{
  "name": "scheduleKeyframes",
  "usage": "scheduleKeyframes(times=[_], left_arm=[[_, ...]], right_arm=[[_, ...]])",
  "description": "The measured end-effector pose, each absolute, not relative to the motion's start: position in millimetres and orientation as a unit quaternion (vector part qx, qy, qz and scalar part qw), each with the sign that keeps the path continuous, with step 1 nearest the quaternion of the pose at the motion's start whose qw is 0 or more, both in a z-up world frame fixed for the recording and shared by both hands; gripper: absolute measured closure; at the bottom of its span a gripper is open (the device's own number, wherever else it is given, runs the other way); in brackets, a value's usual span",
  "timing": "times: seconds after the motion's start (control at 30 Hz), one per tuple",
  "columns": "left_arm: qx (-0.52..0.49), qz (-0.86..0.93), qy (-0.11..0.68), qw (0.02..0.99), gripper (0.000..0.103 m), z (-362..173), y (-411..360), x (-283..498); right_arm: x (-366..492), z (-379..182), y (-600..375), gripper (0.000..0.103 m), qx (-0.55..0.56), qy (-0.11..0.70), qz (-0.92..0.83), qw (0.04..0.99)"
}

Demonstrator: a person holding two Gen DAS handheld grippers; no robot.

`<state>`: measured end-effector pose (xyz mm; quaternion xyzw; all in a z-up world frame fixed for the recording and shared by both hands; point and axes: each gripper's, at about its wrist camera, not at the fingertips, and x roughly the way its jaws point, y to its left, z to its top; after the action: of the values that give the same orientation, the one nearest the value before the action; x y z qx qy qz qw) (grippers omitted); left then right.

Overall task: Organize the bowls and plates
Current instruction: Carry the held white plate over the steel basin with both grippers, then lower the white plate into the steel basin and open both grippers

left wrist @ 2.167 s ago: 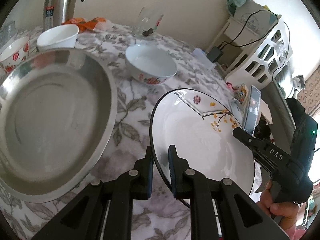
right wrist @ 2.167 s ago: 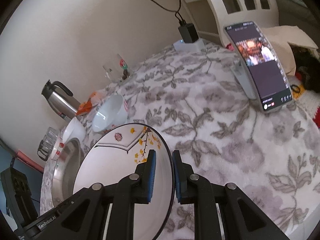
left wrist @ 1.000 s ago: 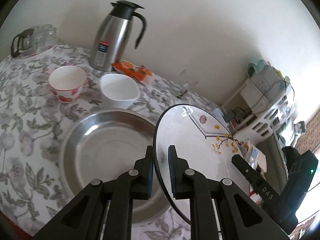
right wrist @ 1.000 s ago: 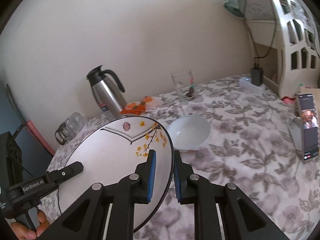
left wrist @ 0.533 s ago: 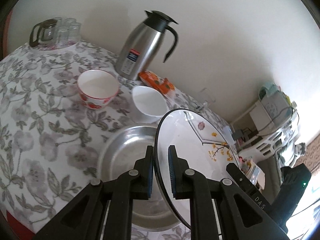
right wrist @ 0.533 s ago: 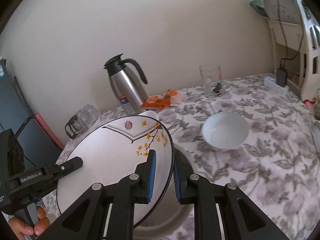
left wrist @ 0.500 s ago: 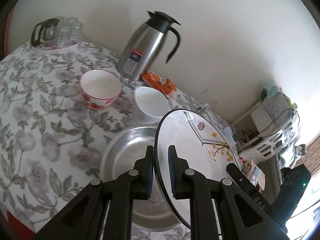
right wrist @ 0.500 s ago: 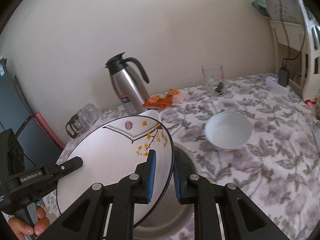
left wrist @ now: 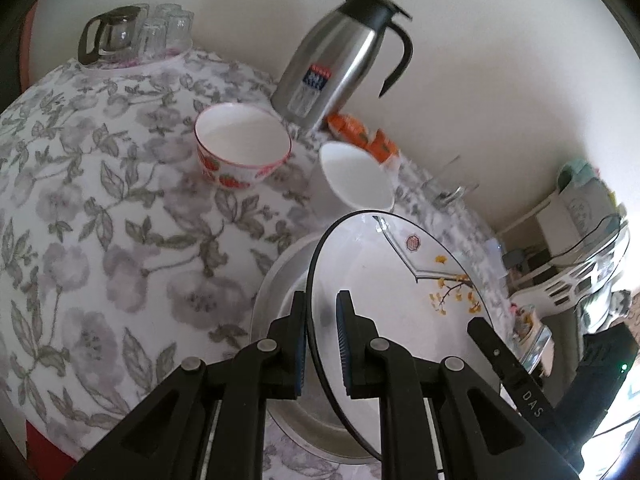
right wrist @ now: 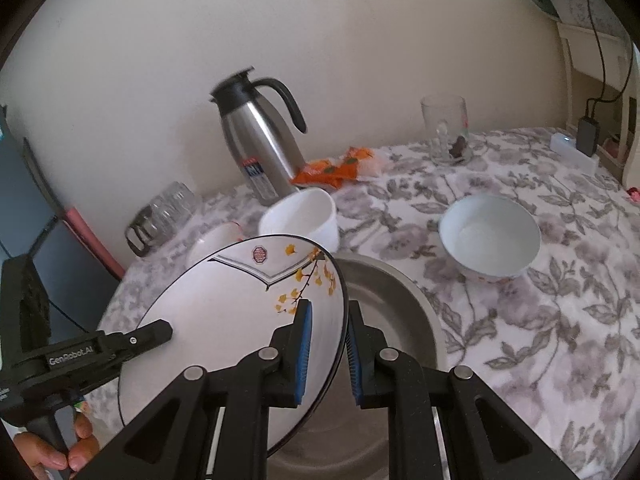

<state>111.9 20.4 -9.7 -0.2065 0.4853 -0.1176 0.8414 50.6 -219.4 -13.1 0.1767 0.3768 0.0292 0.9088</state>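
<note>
A white plate [left wrist: 400, 300] [right wrist: 224, 320] with a black rim and yellow flowers hangs tilted over a large steel dish [left wrist: 276, 288] [right wrist: 396, 320]. My left gripper [left wrist: 322, 344] is shut on the plate's left rim, and my right gripper [right wrist: 326, 352] is shut on its opposite rim. A strawberry-patterned bowl [left wrist: 242, 146], a plain white bowl [left wrist: 356, 176] [right wrist: 300, 216] and a pale blue-white bowl [right wrist: 490, 236] stand on the floral tablecloth around the dish.
A steel thermos jug [left wrist: 336, 60] [right wrist: 260, 140] and an orange snack packet [right wrist: 336, 168] stand by the wall. Glasses with a small pot [left wrist: 136, 32] sit at the far left, a glass mug [right wrist: 446, 130] farther right. A white shelf with cables [left wrist: 580, 248] lies beyond the table.
Both grippers have carried the plate leftward and down over the steel dish, which it now covers more. The thermos and bowls appear closer. Both grips are unchanged.
</note>
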Motion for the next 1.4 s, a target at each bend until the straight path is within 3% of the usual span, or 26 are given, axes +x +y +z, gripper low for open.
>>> scheduleKeyframes(times=[0.43,1.4], left_arm=[[-0.18,-0.112,0.525,0.824,0.089,-43,1,120],[-0.16,-0.097,0.553,0.812,0.088,-71,-13,133]], right_arm=[[57,-49,-233,0.085,0.177,0.41,0.002,0.895],[65,-70,-234,0.085,0.168,0.439,-0.01,0.882]])
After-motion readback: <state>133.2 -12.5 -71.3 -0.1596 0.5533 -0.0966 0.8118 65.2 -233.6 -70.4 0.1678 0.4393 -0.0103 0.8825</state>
